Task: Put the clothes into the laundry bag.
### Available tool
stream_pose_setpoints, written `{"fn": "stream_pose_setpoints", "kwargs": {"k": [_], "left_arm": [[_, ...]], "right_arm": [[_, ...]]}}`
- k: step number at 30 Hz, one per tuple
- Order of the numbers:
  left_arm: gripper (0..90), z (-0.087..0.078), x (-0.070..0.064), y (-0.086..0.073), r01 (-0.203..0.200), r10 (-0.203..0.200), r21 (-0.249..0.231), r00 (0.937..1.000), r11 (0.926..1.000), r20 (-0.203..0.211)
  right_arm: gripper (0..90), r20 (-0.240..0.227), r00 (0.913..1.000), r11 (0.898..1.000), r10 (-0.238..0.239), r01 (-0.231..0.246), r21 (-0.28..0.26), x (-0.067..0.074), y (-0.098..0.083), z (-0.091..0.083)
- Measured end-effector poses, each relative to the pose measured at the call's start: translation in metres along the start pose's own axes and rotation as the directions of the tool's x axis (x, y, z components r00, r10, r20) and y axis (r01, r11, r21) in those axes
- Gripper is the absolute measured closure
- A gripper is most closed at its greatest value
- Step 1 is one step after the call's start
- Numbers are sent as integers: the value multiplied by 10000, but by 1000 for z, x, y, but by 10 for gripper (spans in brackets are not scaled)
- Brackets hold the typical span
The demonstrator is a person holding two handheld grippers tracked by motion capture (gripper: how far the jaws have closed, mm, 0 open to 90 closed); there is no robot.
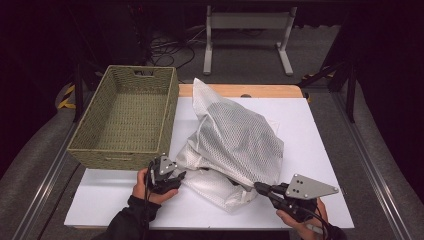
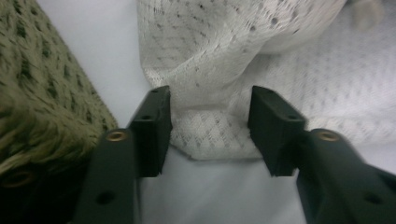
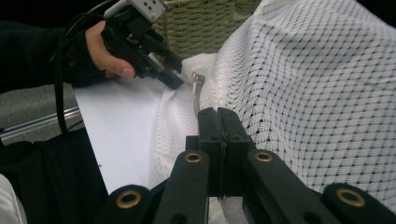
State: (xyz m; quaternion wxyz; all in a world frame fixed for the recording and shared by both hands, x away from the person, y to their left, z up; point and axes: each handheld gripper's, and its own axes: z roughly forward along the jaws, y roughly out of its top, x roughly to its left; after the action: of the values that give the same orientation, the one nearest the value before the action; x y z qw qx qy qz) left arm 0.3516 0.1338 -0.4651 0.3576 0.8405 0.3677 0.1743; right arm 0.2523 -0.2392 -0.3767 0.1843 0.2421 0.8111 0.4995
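In the high view, a white mesh laundry bag (image 1: 235,145) is lying heaped on the white table top (image 1: 310,150), just beside a green woven rectangular basket (image 1: 127,117). The left gripper (image 1: 177,176) is reaching its near-left edge, and the right gripper (image 1: 260,188) is pinching its near-right corner.

In the left gripper view, the jaws are standing apart, released, with the bag's hem (image 2: 210,135) lying between them.

In the right gripper view, the jaws are pressing together, clenched on a thin fold of the mesh (image 3: 303,93).

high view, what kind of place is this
Probably a lab or studio bench for recording handling work: a white table framed by metal rails, black curtains around, loose cables on the floor.
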Motion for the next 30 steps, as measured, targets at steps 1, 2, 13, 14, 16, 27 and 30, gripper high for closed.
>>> {"fn": "stream_pose_setpoints", "kwargs": {"k": [1,2,13,14,16,27,30], "left_arm": [[705,-2,3,-1,-5,5,43,10000,10000,-58],[797,-5,7,-3,27,-27,21,9999,10000,124],[895,-63,-7,-31,-155,201,-334,9896,9993,1424],[895,-68,-12,-37,-360,396,-256,9866,9990,1580],[895,-74,-15,-45,-409,412,-53,9848,9991,1687],[666,-95,-27,-49,-1352,1467,-1051,9830,9852,1105],[645,-80,-63,-26,-2580,2819,-1288,9317,9575,2292]], "right_arm": [[895,-59,10000,10000,-49,49,83,1,-2,3],[895,-67,9999,9998,-106,107,177,2,-3,6],[890,-35,9999,9977,-154,156,655,0,-7,32],[890,-63,9998,9977,-176,179,650,1,-6,34],[890,-123,9994,9968,-325,333,722,3,-4,39],[891,-205,9985,9896,-506,529,1335,7,-8,54],[890,-178,9988,9917,-466,484,1195,6,-6,54]]}}
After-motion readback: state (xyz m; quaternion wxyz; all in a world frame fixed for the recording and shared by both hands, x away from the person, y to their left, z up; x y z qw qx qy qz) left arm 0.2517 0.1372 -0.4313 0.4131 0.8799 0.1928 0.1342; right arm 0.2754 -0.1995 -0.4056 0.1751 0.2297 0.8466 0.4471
